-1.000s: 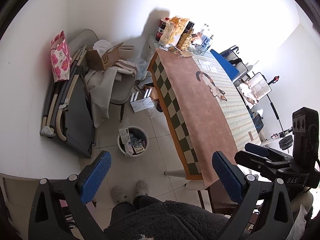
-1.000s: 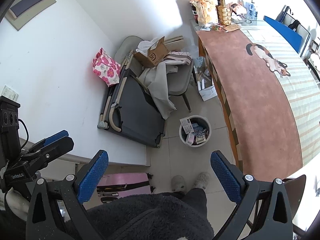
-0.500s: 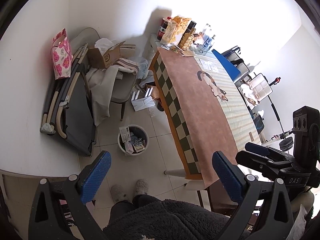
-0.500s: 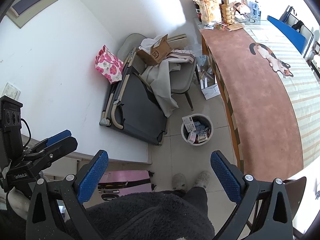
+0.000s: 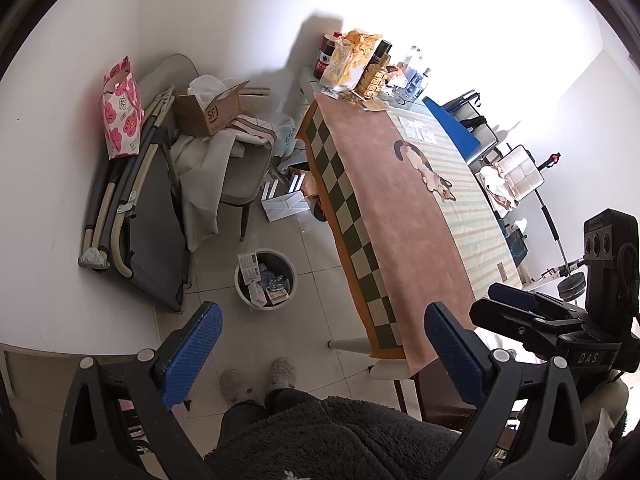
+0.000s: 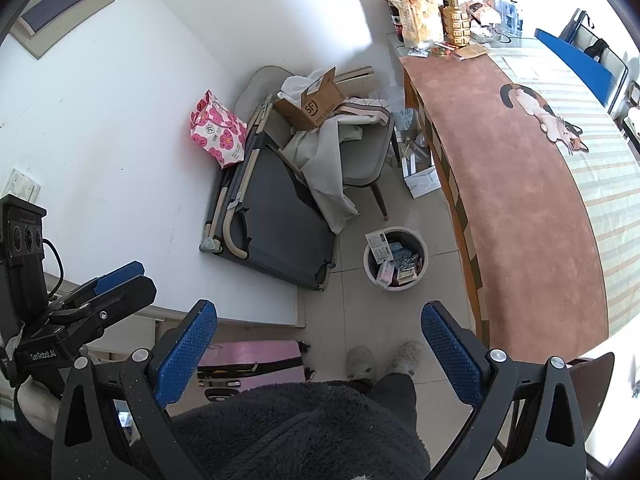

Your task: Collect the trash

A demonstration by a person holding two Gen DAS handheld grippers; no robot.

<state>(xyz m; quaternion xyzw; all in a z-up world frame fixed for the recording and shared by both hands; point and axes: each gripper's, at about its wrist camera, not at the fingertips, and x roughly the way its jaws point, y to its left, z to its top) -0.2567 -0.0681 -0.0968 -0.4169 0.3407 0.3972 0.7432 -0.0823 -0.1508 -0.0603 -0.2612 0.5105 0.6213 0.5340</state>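
A white waste bin [image 5: 265,279] [image 6: 395,258] full of boxes and wrappers stands on the tiled floor beside the long table [image 5: 404,216] [image 6: 532,200]. Small wrappers and packets [image 5: 360,100] [image 6: 444,50] lie at the table's far end by a crinkled snack bag [image 5: 350,60] [image 6: 418,12]. My left gripper [image 5: 320,344] is open and holds nothing, high above the floor. Equally empty, my right gripper [image 6: 320,344] is open too. Each shows at the edge of the other's view, the right gripper [image 5: 528,312] and the left gripper [image 6: 108,292].
A grey chair [image 6: 360,152] draped with cloth carries a cardboard box [image 5: 210,110]. A folded cot [image 6: 272,208] and a pink floral bag [image 5: 120,110] lean on the wall. A pink suitcase [image 6: 252,364] lies on the floor. The person's slippers [image 5: 260,380] stand below.
Both views have shifted slightly, so the table's far end and the bin sit a little differently. Both grippers stay open and empty.
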